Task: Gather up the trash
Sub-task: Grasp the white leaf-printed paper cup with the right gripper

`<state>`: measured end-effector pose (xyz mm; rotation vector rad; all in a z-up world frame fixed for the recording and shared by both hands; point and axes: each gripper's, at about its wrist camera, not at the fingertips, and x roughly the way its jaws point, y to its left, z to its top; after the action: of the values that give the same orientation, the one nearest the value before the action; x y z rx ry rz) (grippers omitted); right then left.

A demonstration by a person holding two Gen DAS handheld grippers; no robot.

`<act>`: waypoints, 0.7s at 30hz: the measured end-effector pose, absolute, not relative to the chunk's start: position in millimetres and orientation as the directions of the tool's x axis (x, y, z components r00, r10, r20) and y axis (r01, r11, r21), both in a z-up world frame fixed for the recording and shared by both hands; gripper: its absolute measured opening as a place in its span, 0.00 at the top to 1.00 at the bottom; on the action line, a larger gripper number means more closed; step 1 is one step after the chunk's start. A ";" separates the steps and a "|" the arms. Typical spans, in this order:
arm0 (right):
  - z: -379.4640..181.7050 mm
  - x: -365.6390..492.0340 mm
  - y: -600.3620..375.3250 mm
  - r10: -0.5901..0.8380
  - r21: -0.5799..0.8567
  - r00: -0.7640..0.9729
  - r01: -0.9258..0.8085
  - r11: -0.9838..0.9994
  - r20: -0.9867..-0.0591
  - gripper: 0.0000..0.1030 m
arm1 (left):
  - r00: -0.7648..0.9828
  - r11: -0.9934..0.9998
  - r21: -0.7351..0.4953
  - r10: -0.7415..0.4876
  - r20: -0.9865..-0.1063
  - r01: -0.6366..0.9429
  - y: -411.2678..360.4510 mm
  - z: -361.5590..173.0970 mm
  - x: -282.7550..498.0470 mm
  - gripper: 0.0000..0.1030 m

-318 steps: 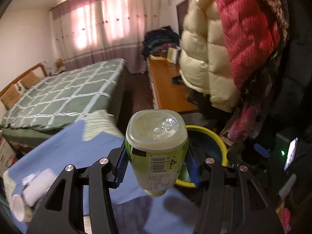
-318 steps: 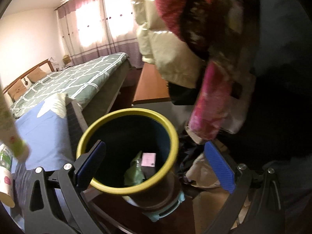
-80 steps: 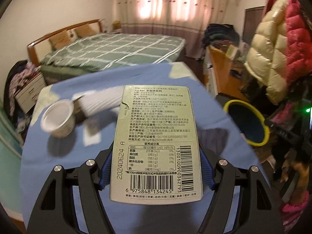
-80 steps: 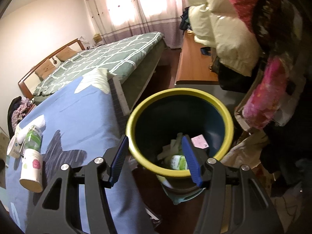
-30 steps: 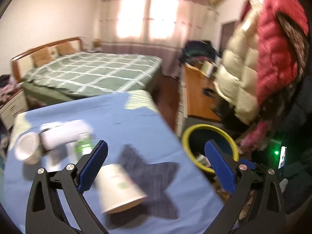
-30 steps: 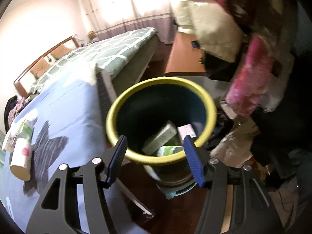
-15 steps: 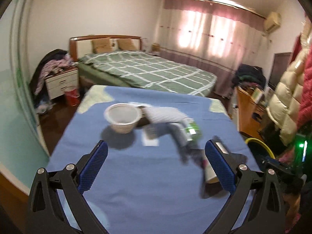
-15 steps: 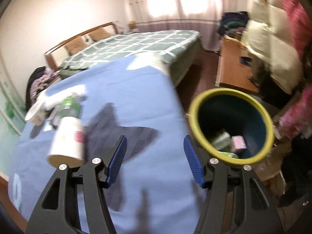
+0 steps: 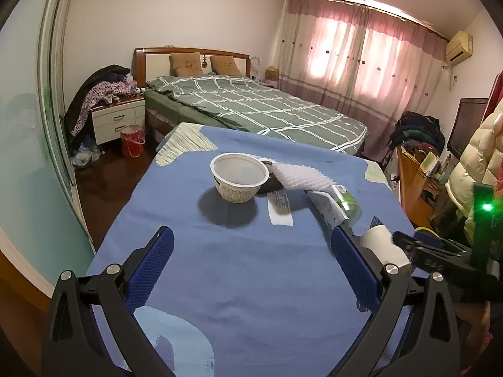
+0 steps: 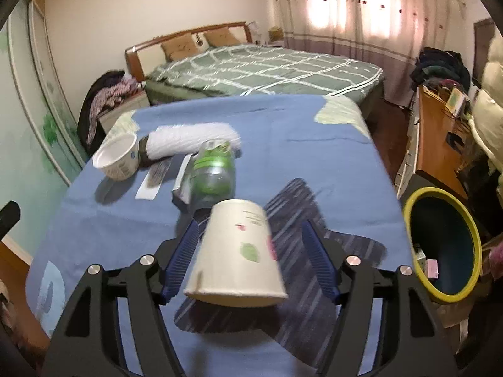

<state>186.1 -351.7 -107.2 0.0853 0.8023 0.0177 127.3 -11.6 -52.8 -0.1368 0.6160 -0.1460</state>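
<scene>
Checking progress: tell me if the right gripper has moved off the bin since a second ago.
Yes. The right gripper swung from the yellow-rimmed bin, now at right, to the paper cup.

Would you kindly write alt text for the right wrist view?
The right gripper, its jaws opening, straddles a paper cup lying on a blue tablecloth. Beyond lie a green plastic bottle and a white bowl; a yellow-rimmed bin stands at right.

White paper cup [image 10: 235,251] lies tipped on the blue cloth [image 10: 283,144].

Cup [image 10: 236,253] btwn jaws, bin [image 10: 440,245] right
</scene>
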 end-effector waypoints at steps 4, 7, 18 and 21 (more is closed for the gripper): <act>-121.7 193.3 -343.7 0.048 0.070 0.658 0.008 0.997 -0.752 0.37 | 0.806 0.981 -0.172 -0.177 -0.565 0.095 -12.5 -53.2 127.7 0.05; -131.1 193.4 -340.2 0.047 0.062 0.639 0.002 0.998 -0.768 0.36 | 0.804 0.980 -0.178 -0.177 -0.568 0.090 -12.6 -55.6 128.9 0.05; -137.5 191.1 -339.7 0.069 0.075 0.623 -0.017 0.997 -0.779 0.39 | 0.799 0.978 -0.183 -0.188 -0.572 0.100 -16.1 -59.3 129.9 0.05; -134.4 189.2 -345.9 0.098 0.115 0.625 -0.014 0.993 -0.775 0.42 | 0.798 0.978 -0.185 -0.190 -0.572 0.100 -16.7 -59.4 129.7 0.05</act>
<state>189.2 -345.9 -134.4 0.1013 0.8943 0.0646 129.7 -16.7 -59.4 -0.1482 0.6280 -0.1564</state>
